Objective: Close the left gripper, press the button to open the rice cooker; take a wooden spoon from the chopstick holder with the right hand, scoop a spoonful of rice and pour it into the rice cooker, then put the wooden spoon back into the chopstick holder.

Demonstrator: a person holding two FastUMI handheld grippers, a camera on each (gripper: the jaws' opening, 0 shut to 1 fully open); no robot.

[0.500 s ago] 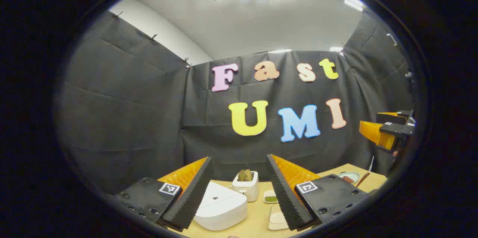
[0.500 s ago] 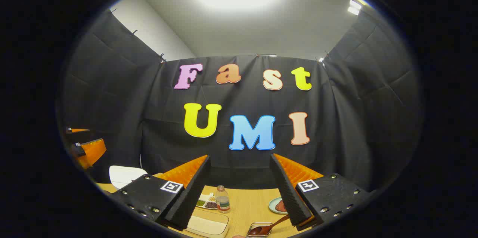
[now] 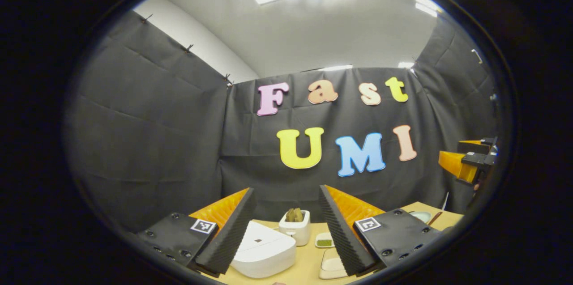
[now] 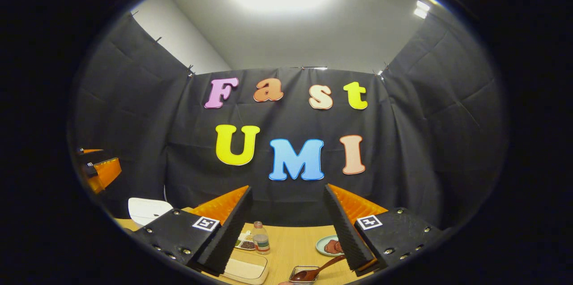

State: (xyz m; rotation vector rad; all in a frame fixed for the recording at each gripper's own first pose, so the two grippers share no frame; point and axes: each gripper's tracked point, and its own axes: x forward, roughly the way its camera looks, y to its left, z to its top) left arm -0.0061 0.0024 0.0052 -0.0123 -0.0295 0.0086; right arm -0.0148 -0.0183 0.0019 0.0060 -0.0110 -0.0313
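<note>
Start of task. Left gripper [image 3: 286, 227] and right gripper [image 4: 286, 227] were both held above the worktop [image 3: 309, 258], jaws wide, nothing between them. Vs. half a sec earlier, the left gripper view had tipped slightly upward; rice cooker [image 3: 264, 251], lid down, sat lower in view, w/ chopstick holder [image 3: 295, 227] just behind it. Judged: jaws not yet closed, button press not begun. A wooden spoon [image 4: 313, 271] lay in a small dish near the right gripper.

I can read no text from here. Each claw finger block carries a square black-and-white marker: two on the left claw [image 3: 286, 231], two on the right claw [image 4: 288, 231]. The bottle [image 4: 260, 239] label is too small to read.
</note>
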